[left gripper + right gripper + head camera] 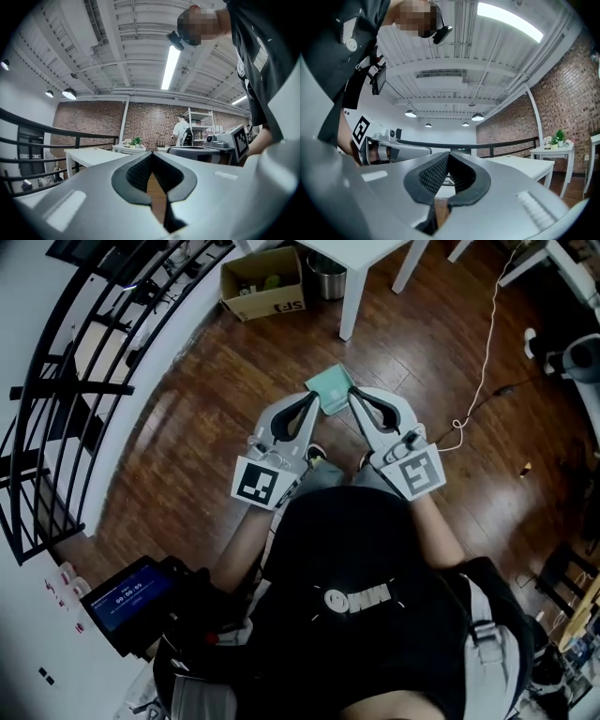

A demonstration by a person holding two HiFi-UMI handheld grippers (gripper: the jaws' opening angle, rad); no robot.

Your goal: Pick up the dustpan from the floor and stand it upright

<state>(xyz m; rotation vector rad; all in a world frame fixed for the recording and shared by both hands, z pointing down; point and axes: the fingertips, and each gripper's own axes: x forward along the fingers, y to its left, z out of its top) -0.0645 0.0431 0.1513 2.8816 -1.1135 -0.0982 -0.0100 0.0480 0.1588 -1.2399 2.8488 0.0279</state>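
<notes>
From the head view, the teal dustpan (330, 390) is on the wooden floor just beyond both gripper tips; from above I cannot tell how it stands. My left gripper (315, 399) and right gripper (353, 397) are held side by side in front of the person, well above the floor, angled toward each other. Both are shut with nothing between the pads. In the left gripper view the left gripper (151, 158) has its jaws meeting at the tips, and the right gripper's marker cube (240, 139) shows at the right. The right gripper (449, 158) is likewise closed and empty in its own view.
A cardboard box (264, 282) and a metal bin (326, 276) stand at the back by a white table leg (352, 298). A black railing (84, 381) curves along the left. A white cable (480, 371) trails across the floor at right. A distant person (180, 131) stands by shelves.
</notes>
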